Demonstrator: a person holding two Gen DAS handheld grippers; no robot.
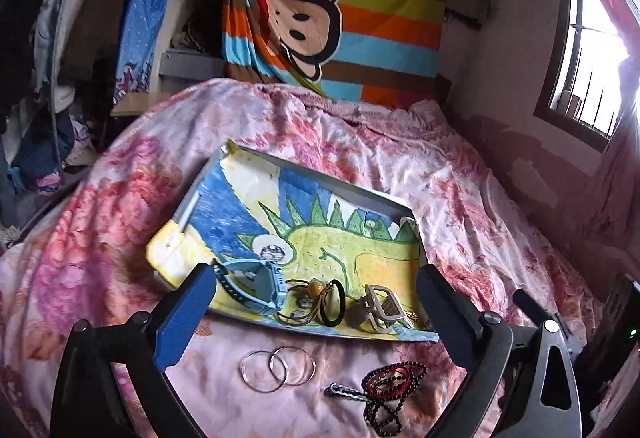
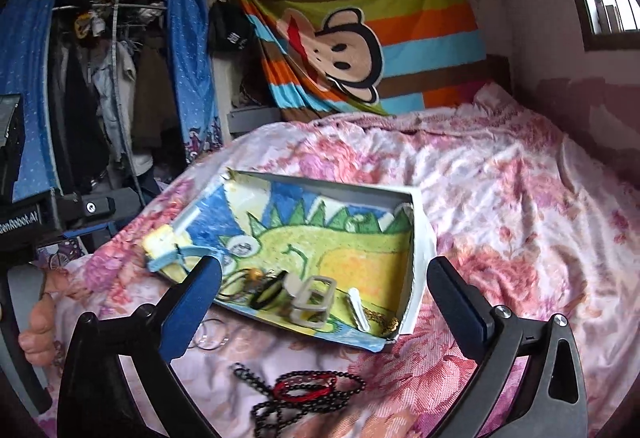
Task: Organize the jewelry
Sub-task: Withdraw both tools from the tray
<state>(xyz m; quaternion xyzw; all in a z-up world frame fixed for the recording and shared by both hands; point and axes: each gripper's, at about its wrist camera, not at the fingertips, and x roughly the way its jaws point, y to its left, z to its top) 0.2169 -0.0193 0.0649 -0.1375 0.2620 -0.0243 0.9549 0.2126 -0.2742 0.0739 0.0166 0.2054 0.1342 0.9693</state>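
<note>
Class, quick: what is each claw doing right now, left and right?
Left claw: open, holding nothing.
Right claw: open, holding nothing.

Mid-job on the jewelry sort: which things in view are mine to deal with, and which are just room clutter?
Job items:
- tray lined with a dinosaur drawing
- blue watch, hair ties, hair claw, gold chain in the tray
- silver bangles on the bedspread
- black and red bead strands on the bedspread

Just lying about:
- floral bedspread
- striped monkey blanket
- hanging clothes
- window
</note>
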